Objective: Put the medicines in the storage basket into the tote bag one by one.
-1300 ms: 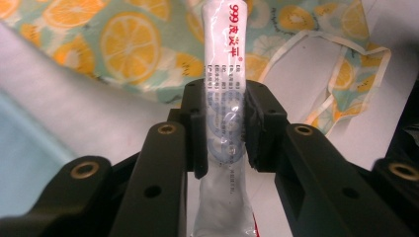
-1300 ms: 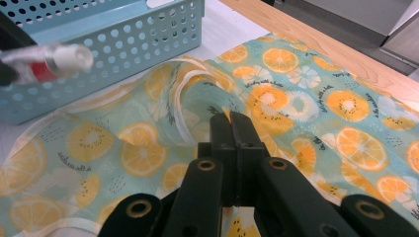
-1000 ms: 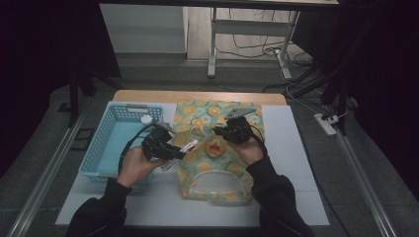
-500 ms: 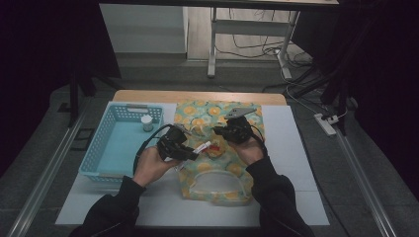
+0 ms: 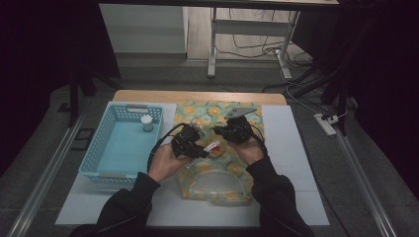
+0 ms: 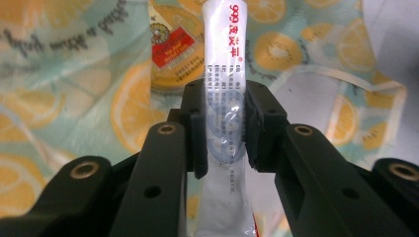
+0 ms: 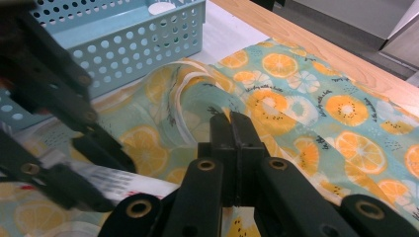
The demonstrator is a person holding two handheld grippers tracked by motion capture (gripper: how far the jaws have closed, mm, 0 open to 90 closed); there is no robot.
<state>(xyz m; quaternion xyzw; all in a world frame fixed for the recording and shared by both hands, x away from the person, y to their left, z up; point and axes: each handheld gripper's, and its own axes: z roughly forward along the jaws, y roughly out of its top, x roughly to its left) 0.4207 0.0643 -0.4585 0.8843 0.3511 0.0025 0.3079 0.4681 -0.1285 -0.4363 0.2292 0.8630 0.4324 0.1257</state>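
Observation:
A cloth bag [image 5: 217, 183] printed with orange slices lies flat on the white mat. Over its middle my left gripper [image 5: 198, 147] is shut on a white tube [image 5: 211, 146] with red print; in the left gripper view its pads [image 6: 256, 123] clamp the tube [image 6: 225, 74] at mid-length. Beyond the tube's tip a small round tin [image 6: 173, 54] with a red label rests on the bag's fabric [image 6: 49, 98]. My right gripper [image 5: 231, 132] sits just to the right. Its jaws [image 7: 232, 129] are shut on a raised fold of the bag [image 7: 321, 113].
A light blue perforated basket [image 5: 94, 165] stands left of the bag, with a small white-capped bottle [image 5: 146, 122] in its far corner. The basket's wall [image 7: 138, 44] is close behind the left gripper [image 7: 74, 163] in the right gripper view. Bare wood runs along the table's far edge.
My left gripper has carried the tube rightward, from beside the basket to over the middle of the bag. The right gripper has stayed in place.

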